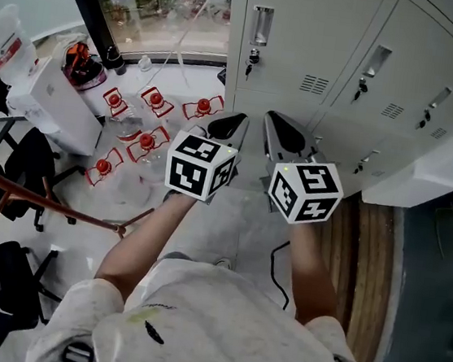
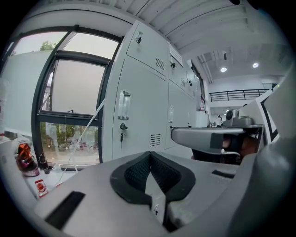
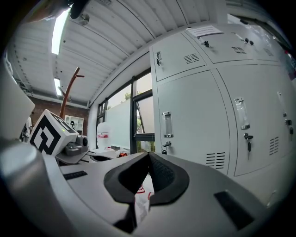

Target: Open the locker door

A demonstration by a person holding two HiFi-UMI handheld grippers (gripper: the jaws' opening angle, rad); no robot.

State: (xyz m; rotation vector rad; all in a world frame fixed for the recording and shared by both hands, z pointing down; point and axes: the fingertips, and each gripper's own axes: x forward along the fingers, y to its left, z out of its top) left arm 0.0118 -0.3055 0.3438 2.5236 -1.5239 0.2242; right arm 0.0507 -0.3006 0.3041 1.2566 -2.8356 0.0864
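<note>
A bank of grey lockers stands ahead. The nearest locker door is closed, with a clear recessed handle and a key hanging in the lock below it. My left gripper and right gripper are held side by side, short of that door and touching nothing. Both are shut and empty. The left gripper view shows the handle and key beyond its closed tips. The right gripper view shows the same handle past its closed tips.
A window fills the wall left of the lockers. Red-and-white items lie on the floor beneath it. Black office chairs and a white container stand at the left. A pale panel juts out at the right.
</note>
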